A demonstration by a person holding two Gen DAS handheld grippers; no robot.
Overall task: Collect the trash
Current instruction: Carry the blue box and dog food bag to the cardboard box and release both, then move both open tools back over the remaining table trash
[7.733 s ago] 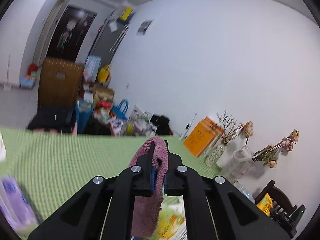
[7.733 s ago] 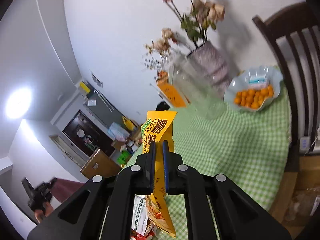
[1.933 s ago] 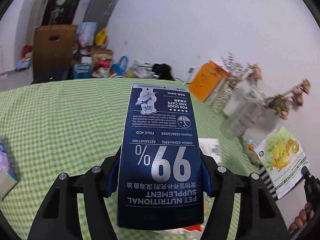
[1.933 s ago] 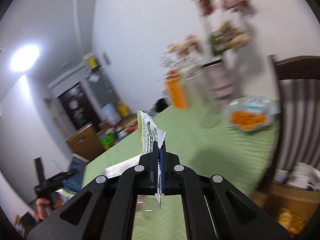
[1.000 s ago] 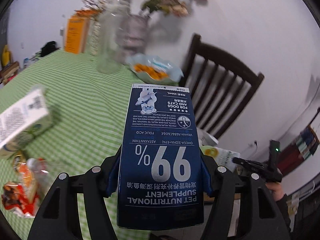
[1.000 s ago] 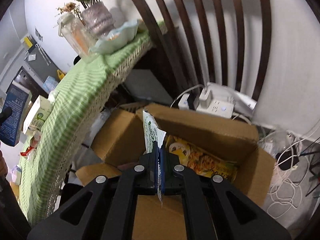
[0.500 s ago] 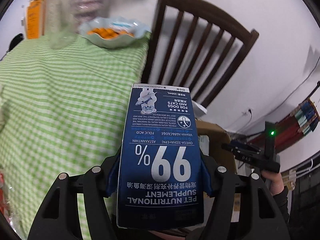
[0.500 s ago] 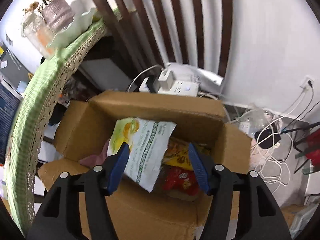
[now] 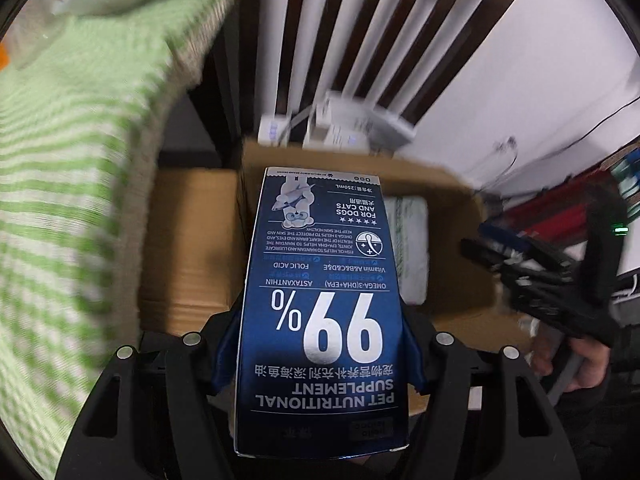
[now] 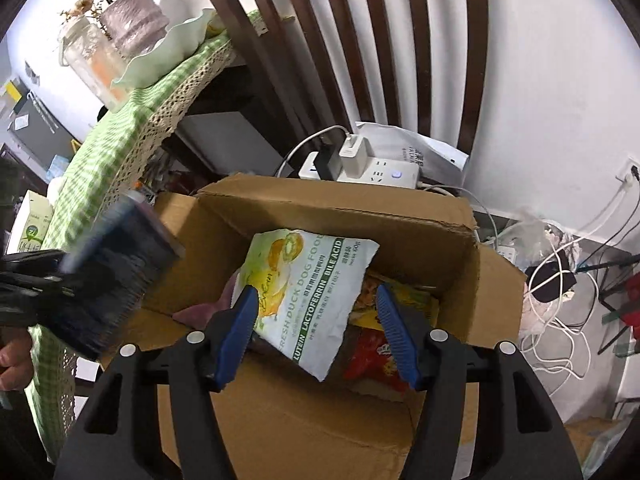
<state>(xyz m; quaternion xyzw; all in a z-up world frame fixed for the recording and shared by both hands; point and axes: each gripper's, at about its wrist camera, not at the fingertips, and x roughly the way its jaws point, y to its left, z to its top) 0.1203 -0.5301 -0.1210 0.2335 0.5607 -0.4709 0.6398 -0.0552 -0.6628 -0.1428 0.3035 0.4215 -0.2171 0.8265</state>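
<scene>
Nearest the left wrist camera, the left gripper (image 9: 320, 344) clamped a tall dark-blue box (image 9: 322, 300) between its blue fingers (image 9: 224, 356), the jaws set wide to span the box's width. The box showed white print, upside down in this view: a large "99%", the words "PET NUTRITIONAL SUPPLEMENT", "FOR DOGS AND CATS", a small cartoon animal holding a fish, and lines of Chinese characters. It was held above the open cardboard box (image 9: 192, 240) on the floor, with a pale bag partly visible past its right edge. Nearest the right wrist camera, the right gripper (image 10: 316, 316) had its jaws spread wide with nothing between them, poised over the same cardboard box (image 10: 336, 216). Inside lay a white and green dog food bag (image 10: 312, 288), torn along its near edge, printed with kiwi and orange pictures and the words "FRESH DUCK DOG FOOD". It rested on top of a pinkish cloth (image 10: 200, 312) to the left and red and yellow snack wrappers (image 10: 376, 344) to the right. The blue box showed blurred at the left of that view, over the carton's left flap. Beyond the carton sat a white power strip (image 10: 360, 168) with plugs, then the dark wooden chair (image 10: 360, 40) and the green checked tablecloth (image 10: 132, 120) at far left.
</scene>
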